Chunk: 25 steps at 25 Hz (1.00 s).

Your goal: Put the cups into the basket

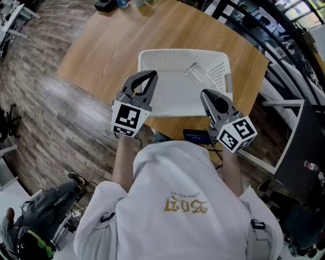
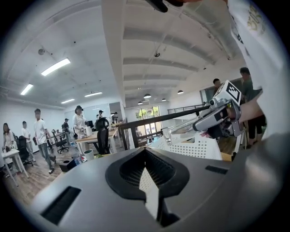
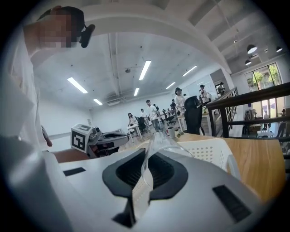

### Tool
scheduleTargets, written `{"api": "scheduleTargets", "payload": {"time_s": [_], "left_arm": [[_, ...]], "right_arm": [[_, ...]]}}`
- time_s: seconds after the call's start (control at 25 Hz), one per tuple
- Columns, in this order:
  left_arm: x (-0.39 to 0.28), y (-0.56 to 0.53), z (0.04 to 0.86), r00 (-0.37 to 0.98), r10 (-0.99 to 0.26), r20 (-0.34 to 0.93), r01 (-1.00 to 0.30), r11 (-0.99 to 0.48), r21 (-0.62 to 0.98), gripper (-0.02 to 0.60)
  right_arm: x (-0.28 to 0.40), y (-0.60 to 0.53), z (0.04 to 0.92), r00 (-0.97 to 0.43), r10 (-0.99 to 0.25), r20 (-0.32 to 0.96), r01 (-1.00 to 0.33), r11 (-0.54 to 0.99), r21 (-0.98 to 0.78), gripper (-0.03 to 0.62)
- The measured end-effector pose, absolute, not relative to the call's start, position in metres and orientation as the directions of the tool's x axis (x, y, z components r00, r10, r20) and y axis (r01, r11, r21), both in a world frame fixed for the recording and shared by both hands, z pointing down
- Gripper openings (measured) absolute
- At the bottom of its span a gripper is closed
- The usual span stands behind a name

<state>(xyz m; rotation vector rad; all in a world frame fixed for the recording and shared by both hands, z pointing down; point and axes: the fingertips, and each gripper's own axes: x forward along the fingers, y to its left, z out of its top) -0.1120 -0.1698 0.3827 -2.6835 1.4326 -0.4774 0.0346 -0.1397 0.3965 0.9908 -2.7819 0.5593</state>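
A white perforated basket (image 1: 152,57) stands on the wooden table (image 1: 111,45), close to its near edge. My right gripper (image 1: 206,94) is shut on a clear plastic cup (image 1: 199,77), which slants over the right half of the basket. In the right gripper view the cup (image 3: 158,139) juts out from between the jaws (image 3: 144,171), with the basket (image 3: 213,152) just beyond. My left gripper (image 1: 151,76) hovers over the basket's left front edge, shut with nothing in it. The left gripper view shows its jaws (image 2: 147,171) closed together, plus the basket (image 2: 190,147) and the right gripper (image 2: 217,118).
Dark objects (image 1: 106,5) sit at the table's far edge. A small dark device (image 1: 195,136) lies by the near edge under my arms. A black railing (image 1: 264,30) runs along the right. A backpack (image 1: 45,208) lies on the floor; several people stand far back in the office.
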Motion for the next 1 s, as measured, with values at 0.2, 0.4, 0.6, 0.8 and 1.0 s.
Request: {"api": "scheduleTargets", "payload": {"time_s": [0.2, 0.4, 0.6, 0.8, 1.0], "left_arm": [[-0.101, -0.174, 0.392, 0.571, -0.769, 0.288, -0.767, -0.624, -0.149, 0.006], [-0.088, -0.175, 0.4, 0.598, -0.721, 0.35, -0.715, -0.677, -0.174, 0.006], [-0.081, -0.175, 0.413, 0.612, -0.666, 0.428, -0.666, -0.725, -0.176, 0.006], [-0.077, -0.178, 0.424, 0.597, -0.63, 0.496, -0.633, -0.75, -0.19, 0.006], [-0.068, -0.181, 0.434, 0.614, -0.592, 0.522, -0.603, -0.779, -0.172, 0.006]], "right_arm": [[0.028, -0.14, 0.41, -0.772, -0.529, 0.352, -0.621, 0.747, -0.239, 0.025], [0.026, -0.142, 0.42, -0.762, -0.479, 0.435, -0.596, 0.782, -0.184, 0.025], [0.018, -0.141, 0.429, -0.729, -0.455, 0.512, -0.561, 0.825, -0.065, 0.025], [0.014, -0.143, 0.437, -0.69, -0.44, 0.574, -0.531, 0.847, 0.011, 0.025], [0.012, -0.149, 0.451, -0.642, -0.408, 0.649, -0.476, 0.876, 0.079, 0.025]]}}
